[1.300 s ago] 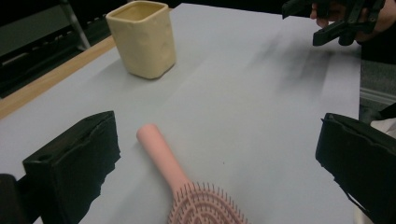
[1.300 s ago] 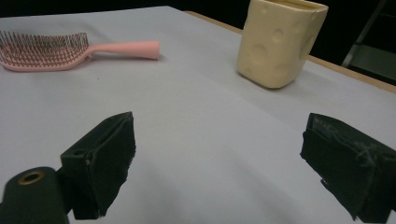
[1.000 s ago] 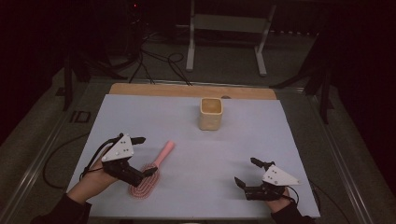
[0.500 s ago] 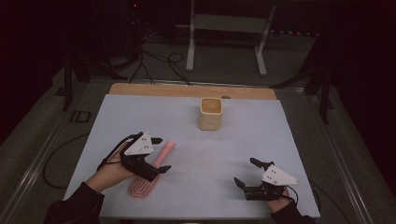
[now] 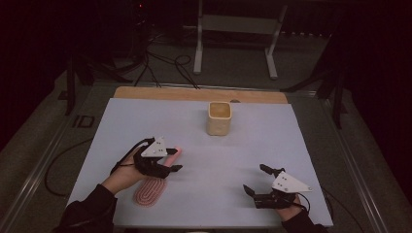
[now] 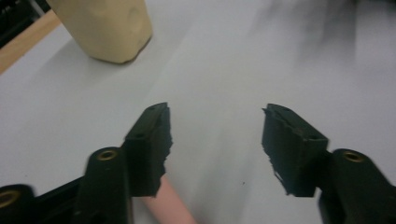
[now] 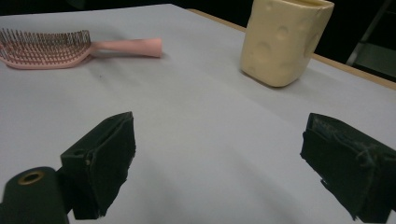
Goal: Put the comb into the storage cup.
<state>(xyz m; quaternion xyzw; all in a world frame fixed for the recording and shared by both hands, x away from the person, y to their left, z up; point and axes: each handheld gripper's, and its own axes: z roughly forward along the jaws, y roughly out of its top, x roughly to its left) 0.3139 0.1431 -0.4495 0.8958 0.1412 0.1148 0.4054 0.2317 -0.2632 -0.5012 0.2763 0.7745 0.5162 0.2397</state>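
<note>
Your left claw [image 5: 171,162], jaws just closing but not yet pressing, straddles the pink hairbrush [image 5: 151,190] handle: light, rigid, slick plastic; grip mid-handle. Your right claw [image 5: 256,179] rests open on the desk [image 5: 252,141].

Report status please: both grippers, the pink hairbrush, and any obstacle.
Left gripper over pink hairbrush handle, jaws just been closing, not yet gripping. Right gripper open, resting on table. Yellow cup stands apart; nothing blocks.
</note>
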